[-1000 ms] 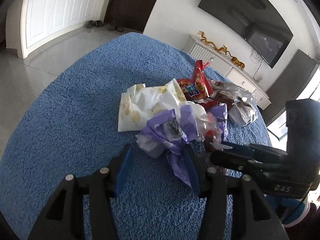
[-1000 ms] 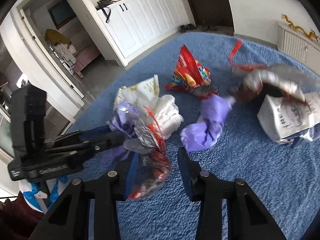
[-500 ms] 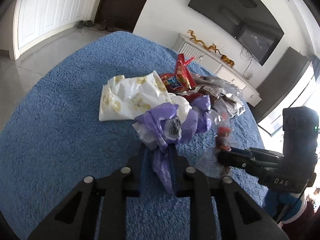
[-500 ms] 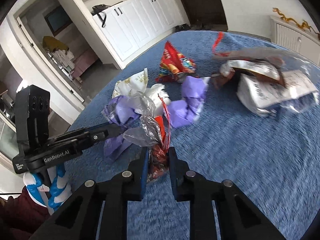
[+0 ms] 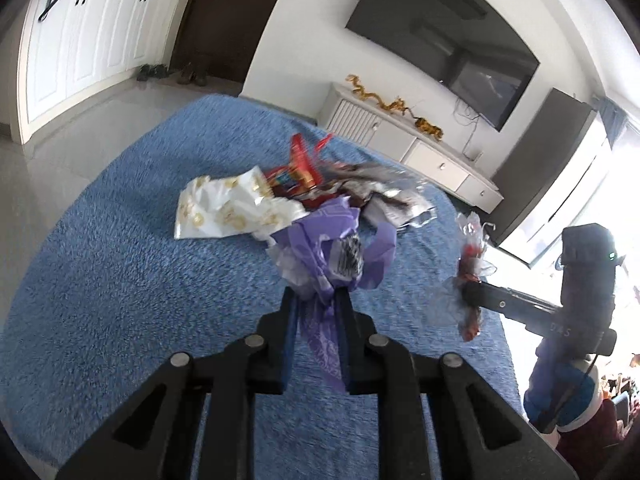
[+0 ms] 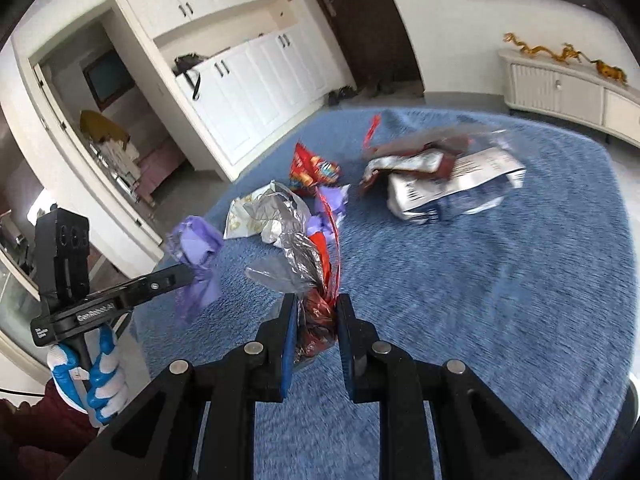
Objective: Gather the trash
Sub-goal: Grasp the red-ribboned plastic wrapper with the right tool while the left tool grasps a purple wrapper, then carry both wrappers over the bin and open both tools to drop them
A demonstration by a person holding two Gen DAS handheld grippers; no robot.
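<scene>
My left gripper (image 5: 316,300) is shut on a crumpled purple wrapper (image 5: 336,248) and holds it above the blue carpet-covered table (image 5: 120,280). It also shows in the right wrist view (image 6: 196,252). My right gripper (image 6: 316,308) is shut on a clear and red wrapper (image 6: 308,264), lifted off the table; it shows in the left wrist view (image 5: 472,276). More trash lies on the table: a white and yellow bag (image 5: 224,208), a red snack bag (image 6: 312,168), another purple wrapper (image 6: 332,204) and a clear bag of packets (image 6: 444,184).
A white TV cabinet (image 5: 400,140) stands beyond the table under a wall TV (image 5: 448,32). White cupboards (image 6: 256,80) and a dark door (image 6: 360,20) line the far wall. The table edge (image 6: 624,280) lies to the right.
Both grippers closed on their wrappers and lifted them off the table, moving apart and away from the trash pile.
</scene>
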